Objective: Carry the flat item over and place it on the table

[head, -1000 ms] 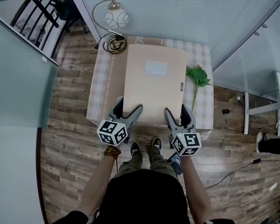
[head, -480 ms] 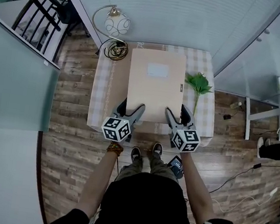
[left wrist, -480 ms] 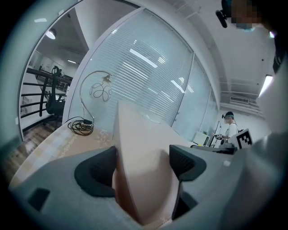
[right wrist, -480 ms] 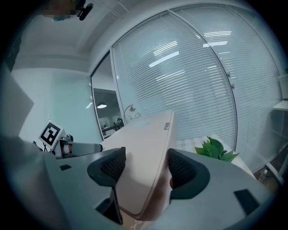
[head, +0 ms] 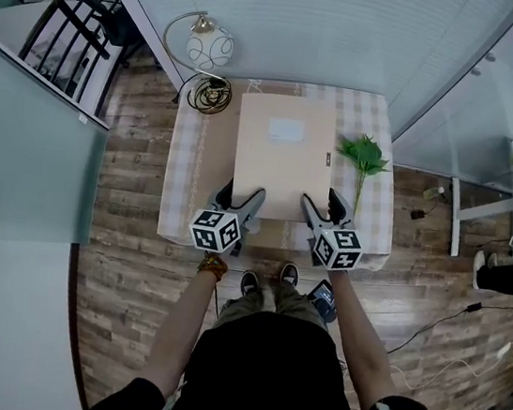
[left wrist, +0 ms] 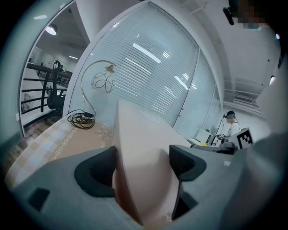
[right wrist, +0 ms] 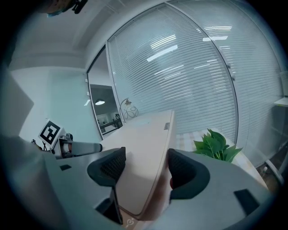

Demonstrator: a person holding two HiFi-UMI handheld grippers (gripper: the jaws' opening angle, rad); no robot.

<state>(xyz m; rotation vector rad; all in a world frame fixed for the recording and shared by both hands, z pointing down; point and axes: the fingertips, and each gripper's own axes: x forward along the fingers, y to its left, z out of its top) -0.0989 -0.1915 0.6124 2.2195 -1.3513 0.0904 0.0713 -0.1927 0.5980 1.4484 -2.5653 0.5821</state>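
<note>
**Flat item held over the table by both grippers**

Flat item (head: 282, 156), a beige board-like box with a pale label (head: 286, 130) on its upper face, is over the middle of the checked table (head: 184, 180), with its long sides running from 6 to 12 o'clock in the head view.

Nearest the person, a pair of shoes (head: 266, 275) stands just short of the table's 6 o'clock edge. Above them the left gripper (head: 241, 197) takes the item's near edge at about 7 o'clock, and the right gripper (head: 320, 204) takes it at about 5 o'clock.

The left gripper view shows the left gripper (left wrist: 143, 161) with both dark pads closed on the flat item (left wrist: 139, 143), which runs away edge-on between them. The right gripper view shows the same for the right gripper (right wrist: 144, 164), its jaws clamped on the near corner of the flat item (right wrist: 139, 148).

The near end sits raised in the jaws (whether the far end touches the cloth cannot be told).

Farther out, a green plant (head: 363, 153) lies on the table at 3 o'clock of the item, just beside its edge. At the table's 11 o'clock corner lies a coiled cable (head: 207, 95), and beyond it stands a lamp (head: 207, 48) with a round shade.
</note>
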